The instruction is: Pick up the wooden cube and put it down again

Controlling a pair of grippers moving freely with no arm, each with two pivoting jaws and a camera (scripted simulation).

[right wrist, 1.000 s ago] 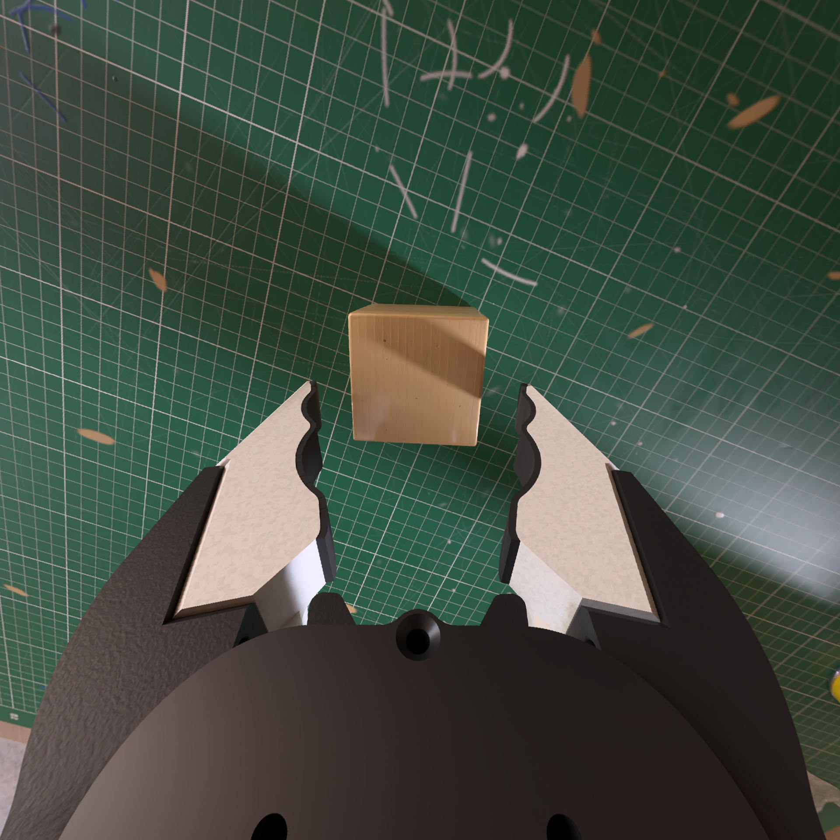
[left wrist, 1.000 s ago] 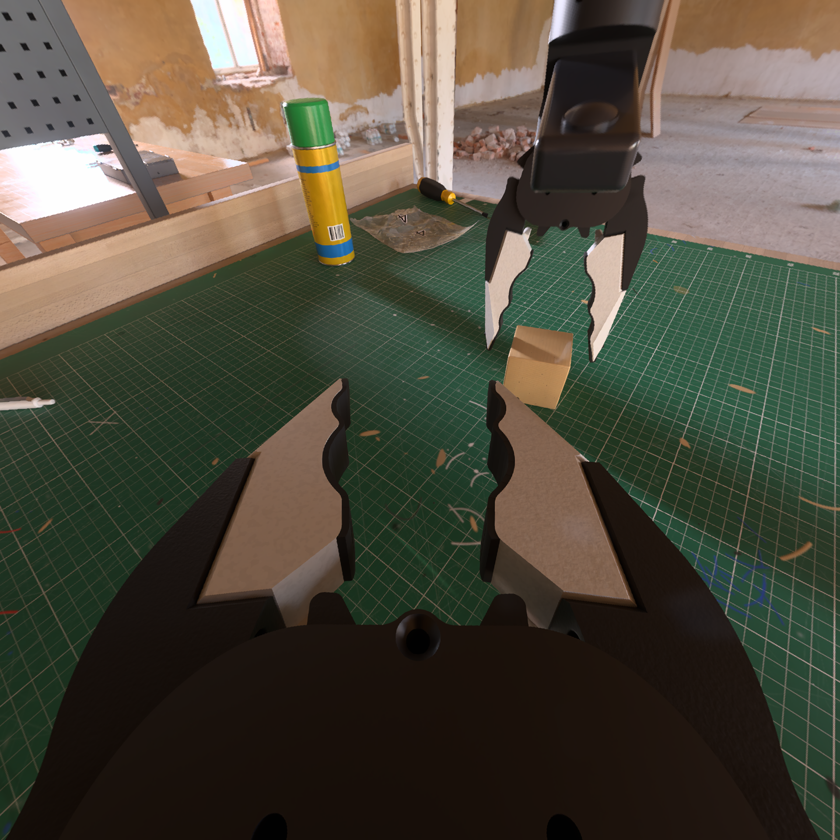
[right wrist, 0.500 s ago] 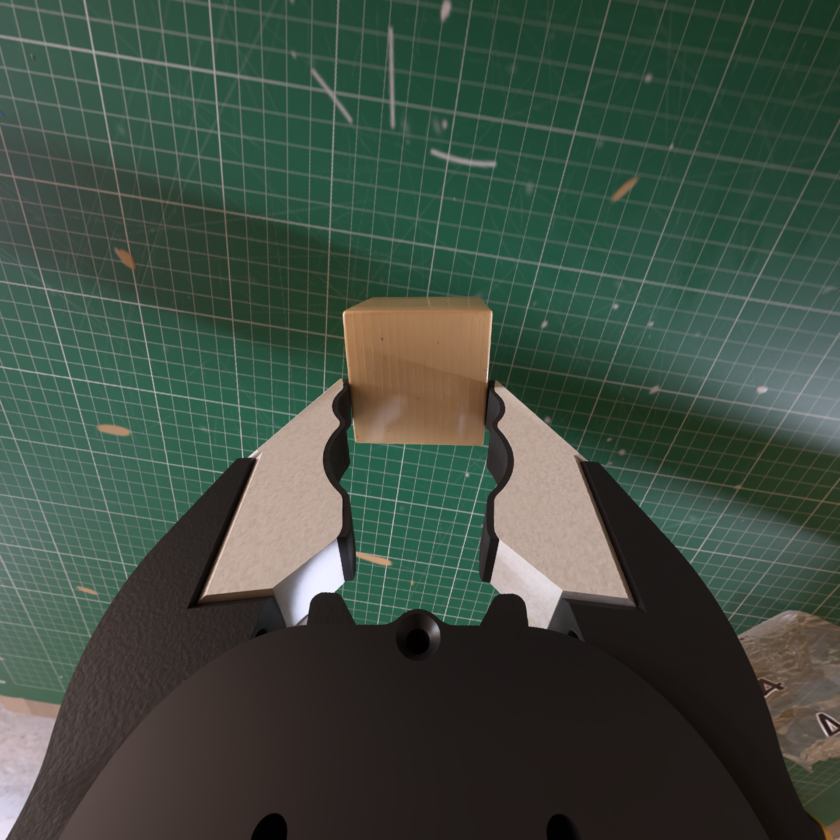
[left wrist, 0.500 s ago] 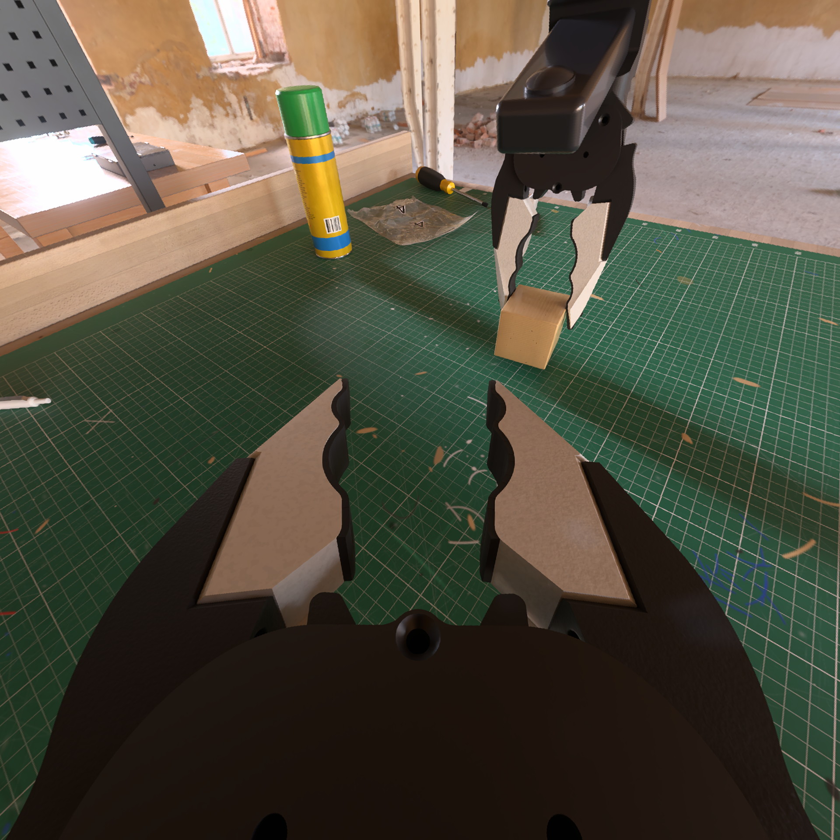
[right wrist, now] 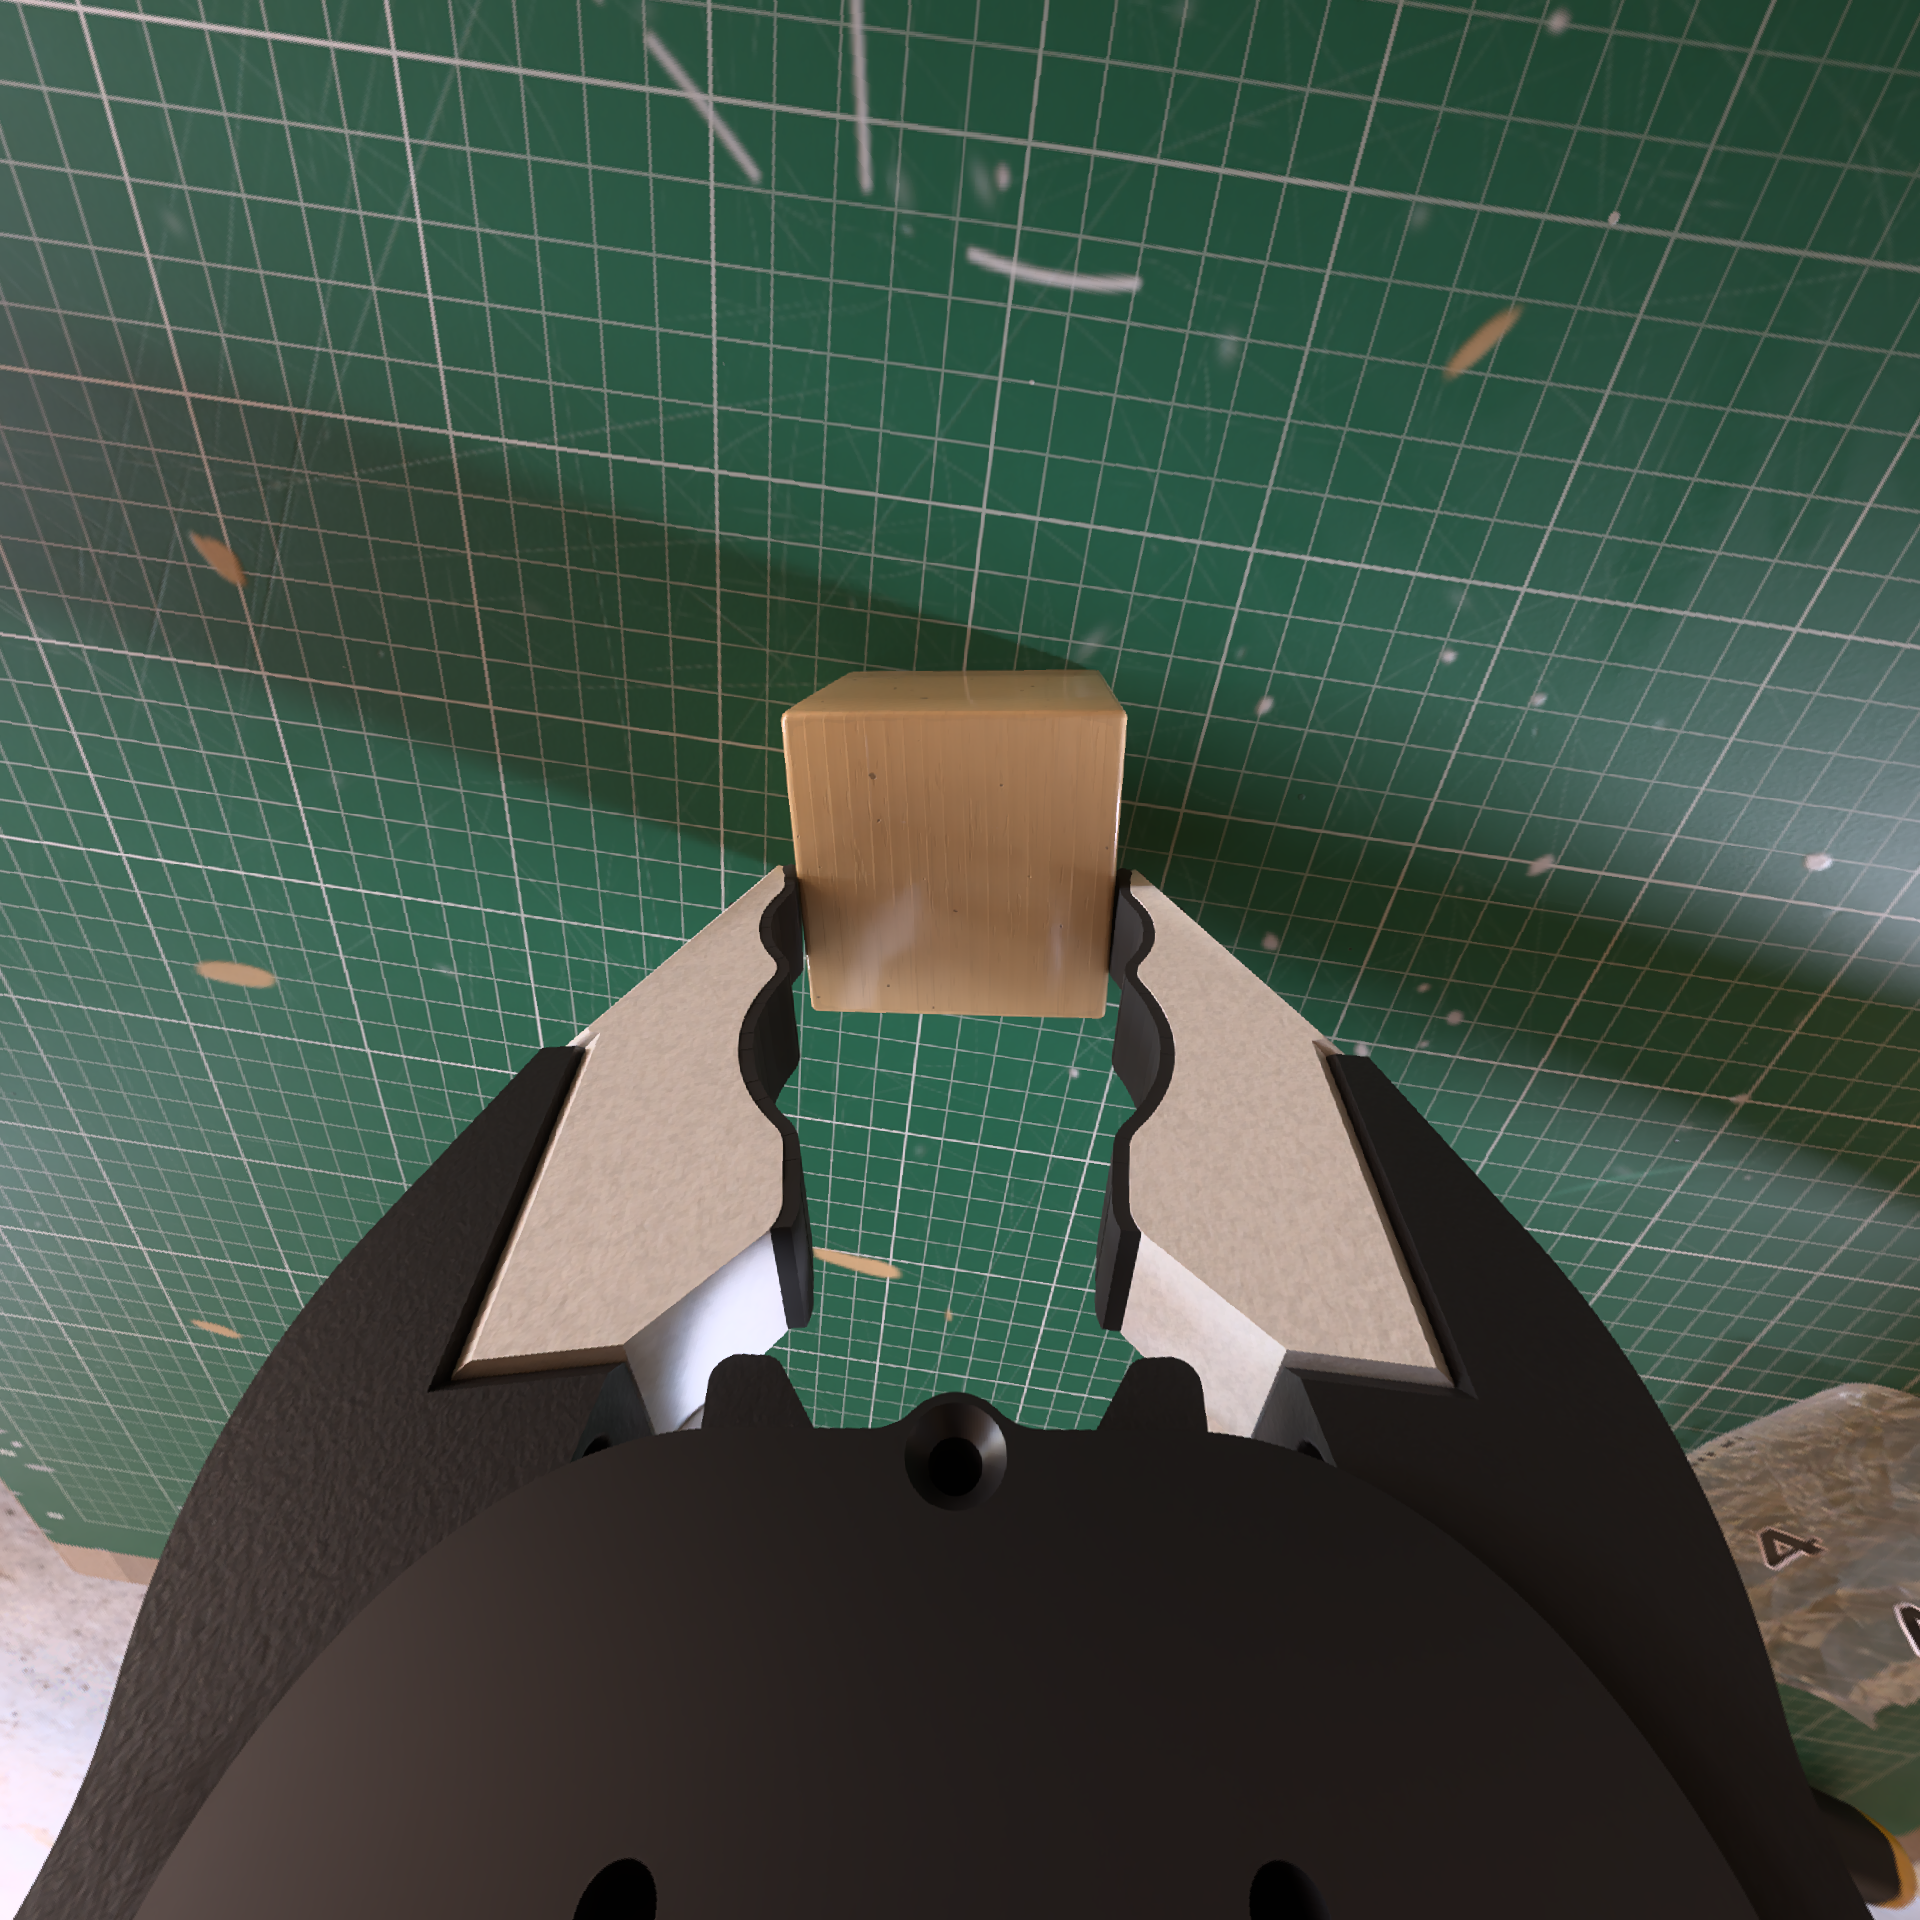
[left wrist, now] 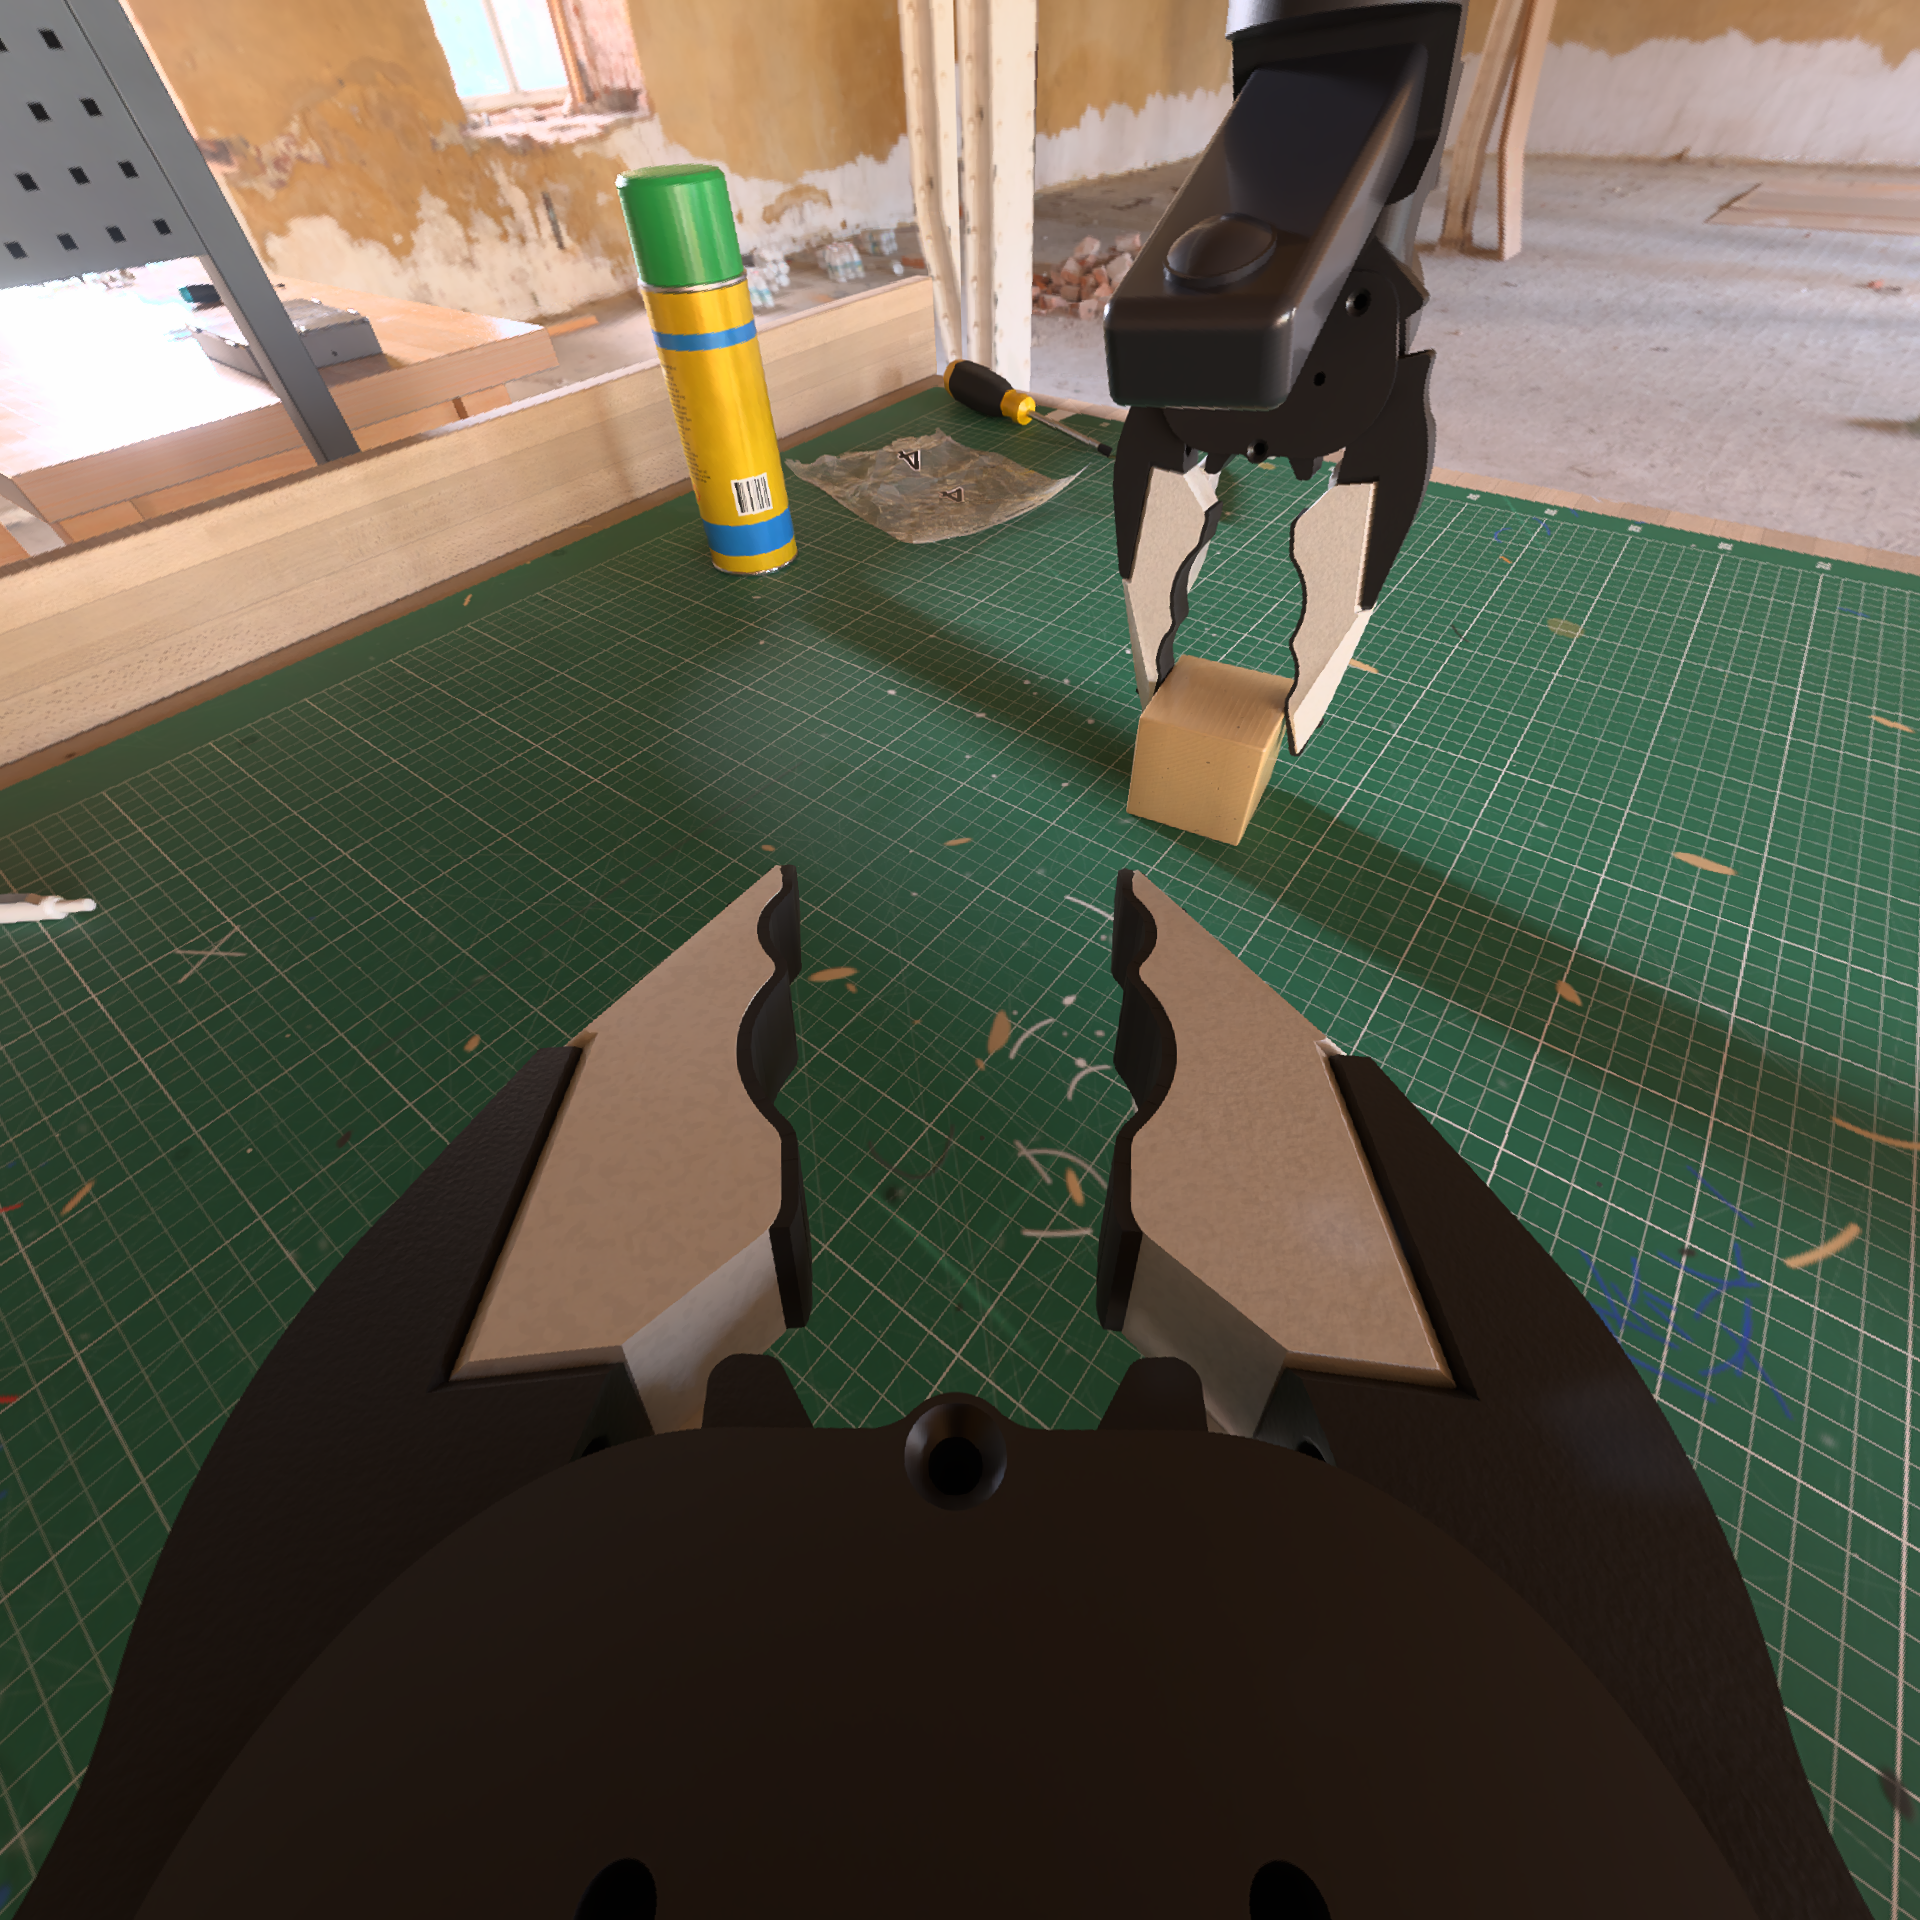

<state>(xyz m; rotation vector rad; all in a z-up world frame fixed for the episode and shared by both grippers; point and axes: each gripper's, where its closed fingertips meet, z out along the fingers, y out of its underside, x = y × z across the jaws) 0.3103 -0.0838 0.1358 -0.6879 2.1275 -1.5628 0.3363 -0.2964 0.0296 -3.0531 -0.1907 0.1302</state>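
Observation:
The wooden cube is a pale tan block pinched between the fingertips of my right gripper, which reaches down from above. The cube hangs slightly tilted, low over the green cutting mat; I cannot tell if its bottom edge touches the mat. In the right wrist view the right gripper is shut on the sides of the cube, which sticks out beyond the tips. My left gripper is open and empty, low over the mat, nearer than the cube and a little to its left.
A yellow spray can with a green cap stands at the back of the mat. A crumpled clear sheet and a screwdriver lie behind the cube. A wooden rail borders the mat's far left edge. A small white object lies at the left.
One second ago the right gripper was open around the cube on the mat. It has shut on the cube and shifted it up and away. The left gripper has stayed in place.

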